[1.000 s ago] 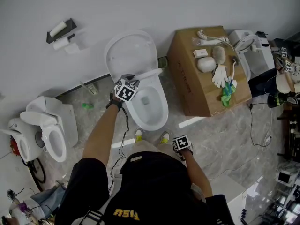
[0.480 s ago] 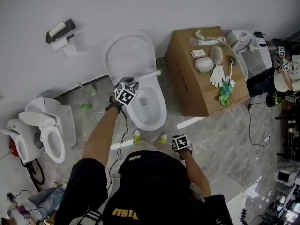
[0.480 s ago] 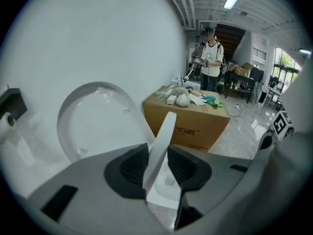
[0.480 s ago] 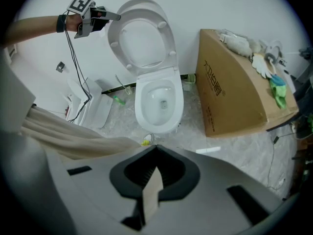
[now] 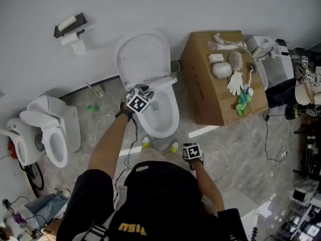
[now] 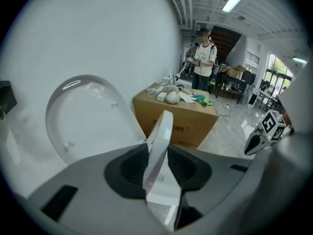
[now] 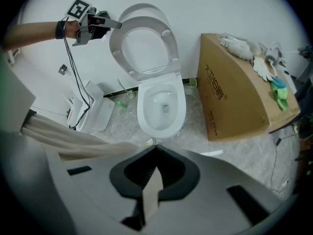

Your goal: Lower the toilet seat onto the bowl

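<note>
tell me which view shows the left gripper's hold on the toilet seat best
The left gripper view: the left gripper presses its pads on the toilet seat, seen edge-on between them. In the head view the marker cube hides the jaws; the right gripper view shows the gripper small at the raised seat's upper edge.

Head view steeply overhead; tool views close, low; toilet (image 5: 161, 115) in all.

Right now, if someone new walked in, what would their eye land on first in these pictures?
The raised toilet seat, pinched at its rim by the left gripper above the open white bowl, grabs attention first. Next is the big cardboard box right of the toilet in the head view, with a white glove and other clutter on top.
</note>
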Available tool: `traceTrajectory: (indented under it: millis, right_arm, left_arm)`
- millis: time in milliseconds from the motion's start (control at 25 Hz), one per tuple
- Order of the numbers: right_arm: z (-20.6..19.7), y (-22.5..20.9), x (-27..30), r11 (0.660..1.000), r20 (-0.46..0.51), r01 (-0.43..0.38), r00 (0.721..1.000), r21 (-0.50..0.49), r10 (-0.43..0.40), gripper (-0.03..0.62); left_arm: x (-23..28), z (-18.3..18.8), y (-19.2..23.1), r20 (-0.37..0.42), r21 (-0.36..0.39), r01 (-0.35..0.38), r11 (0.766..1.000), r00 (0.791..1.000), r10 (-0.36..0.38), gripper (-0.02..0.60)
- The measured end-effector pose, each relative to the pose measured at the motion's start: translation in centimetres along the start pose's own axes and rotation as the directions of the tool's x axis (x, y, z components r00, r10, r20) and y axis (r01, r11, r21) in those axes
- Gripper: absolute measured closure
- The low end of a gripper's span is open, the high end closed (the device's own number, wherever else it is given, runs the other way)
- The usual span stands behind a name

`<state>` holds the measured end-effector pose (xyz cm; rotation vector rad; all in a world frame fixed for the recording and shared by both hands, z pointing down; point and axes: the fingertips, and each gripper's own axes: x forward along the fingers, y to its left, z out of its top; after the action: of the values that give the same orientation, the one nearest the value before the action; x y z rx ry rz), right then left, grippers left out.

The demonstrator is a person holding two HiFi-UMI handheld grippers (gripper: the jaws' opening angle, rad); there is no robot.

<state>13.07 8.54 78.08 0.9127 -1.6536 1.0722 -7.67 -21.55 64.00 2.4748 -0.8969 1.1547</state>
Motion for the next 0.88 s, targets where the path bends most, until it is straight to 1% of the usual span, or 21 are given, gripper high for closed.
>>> traceTrajectory:
  millis: [120,320,520,760,880]
  right_arm:
    - [0.0,0.5,0.2,1.000,-0.008,-0.008,1.000,-0.025,0.007,0.602]
    - [1.2,0.8,-0.1,0.999,0.036,-0.028,0.999,0.018,0.027,0.602]
    - [1.1,0.6,-0.3,1.000,0.035,-0.021,0.999,0.019,0.020,0.602]
    - [-0.3,0.9,-0.3,0.999,0.021,-0.028,0.999,0.032,0.028,0.602]
    - [-0.1,0.6,-0.5,0.999,0.031,-0.021,0.999,0.034,0.020,0.602]
  left_arm:
    - [0.0,-0.4,-0.6,-0.003,0.008,0.003,1.000,1.000,-0.003,0.451]
    - [0.1,-1.3,-2.3,-0.021,0.030,0.027,0.999,0.999,-0.026,0.450]
    - [0.6,-2.0,-3.5,-0.039,0.040,0.050,0.998,0.998,-0.049,0.447]
    - [0.8,-3.3,-5.5,-0.063,0.013,0.098,0.995,0.993,-0.097,0.434]
    - [1.2,-3.6,-6.3,-0.073,0.007,0.123,0.992,0.990,-0.123,0.431]
